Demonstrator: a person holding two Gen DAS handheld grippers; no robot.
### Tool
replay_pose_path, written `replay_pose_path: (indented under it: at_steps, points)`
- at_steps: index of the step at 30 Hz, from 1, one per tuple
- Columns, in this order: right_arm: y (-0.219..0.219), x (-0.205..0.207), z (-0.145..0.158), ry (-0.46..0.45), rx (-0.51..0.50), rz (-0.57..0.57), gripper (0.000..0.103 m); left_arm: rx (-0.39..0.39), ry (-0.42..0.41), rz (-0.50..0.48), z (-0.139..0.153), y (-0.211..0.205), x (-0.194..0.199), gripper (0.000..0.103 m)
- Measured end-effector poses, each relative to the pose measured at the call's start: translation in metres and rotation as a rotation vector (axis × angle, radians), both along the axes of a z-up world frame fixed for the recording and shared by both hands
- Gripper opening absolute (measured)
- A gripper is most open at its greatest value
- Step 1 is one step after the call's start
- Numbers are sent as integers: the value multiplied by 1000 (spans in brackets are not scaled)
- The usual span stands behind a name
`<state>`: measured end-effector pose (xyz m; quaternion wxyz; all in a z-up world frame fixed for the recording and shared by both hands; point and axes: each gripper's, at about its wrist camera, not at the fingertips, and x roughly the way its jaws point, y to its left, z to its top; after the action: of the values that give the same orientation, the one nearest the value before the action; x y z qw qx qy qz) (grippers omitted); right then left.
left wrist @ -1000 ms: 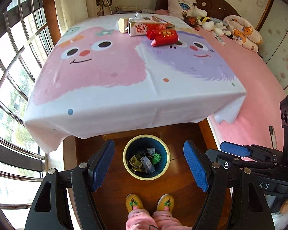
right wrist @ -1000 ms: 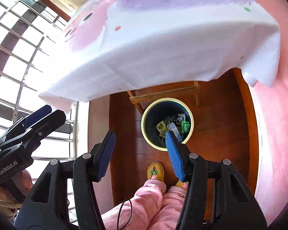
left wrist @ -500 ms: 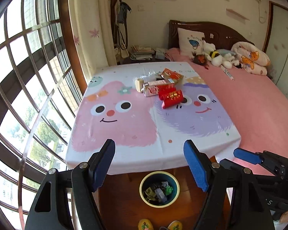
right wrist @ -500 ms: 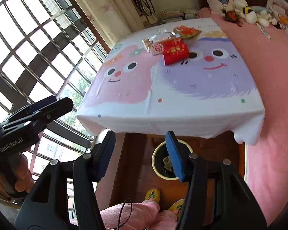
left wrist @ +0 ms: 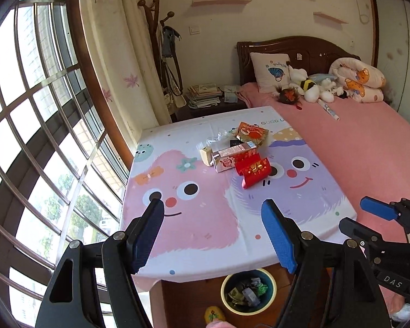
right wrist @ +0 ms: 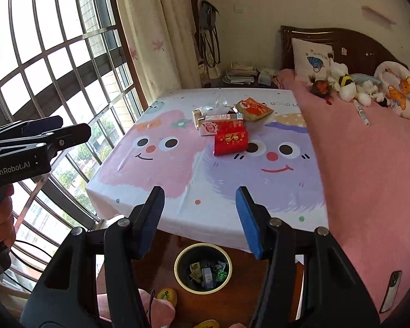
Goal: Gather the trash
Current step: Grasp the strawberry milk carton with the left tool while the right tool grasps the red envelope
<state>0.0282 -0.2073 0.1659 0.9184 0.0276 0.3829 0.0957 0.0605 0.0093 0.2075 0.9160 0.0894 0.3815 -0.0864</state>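
1. Both grippers have come up from down by the bin [right wrist: 203, 268]; a second ago they looked into it, and now they look over the table [left wrist: 194, 213].
2. The left gripper [left wrist: 213, 235] and the right gripper [right wrist: 199, 221] both hang above the near edge of the table, jaws wide apart, holding nothing.
3. The trash is in a little heap at the far side of the table: a red box [left wrist: 255, 173], a pink carton [left wrist: 232, 160] and an orange packet [left wrist: 252, 134].
4. I think the best way is to reach over the table and grab the red box first, because it is the nearest.
5. The clear wrapper [left wrist: 216, 139] behind the carton is hard to see, and the carton hides part of it.
6. The bin sits under the near edge of the table.
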Motion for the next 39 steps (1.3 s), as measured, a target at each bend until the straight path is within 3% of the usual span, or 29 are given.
replay_pose_path:
  at_steps: [5, 9, 15, 21, 29, 39]
  points:
    - [-6, 38, -12, 59, 28, -63, 51, 48, -4, -65, -5, 0, 66, 75]
    - [-7, 83, -38, 137, 56, -136, 51, 74, 25, -176, -20, 5, 145, 75]
    - [-11, 175, -94, 299, 165, -320, 51, 98, 148, -402, -60, 1, 268, 75]
    - [-25, 255, -150, 430, 369, -568, 51, 160, 246, -614, -120, -33, 362, 75]
    - [-40, 318, -213, 501, 554, -788, 51, 191, 421, -745, -204, -81, 425, 75]
    - [-33, 355, -255, 542, 580, -870, 51, 253, 531, -814, -268, -118, 443, 75]
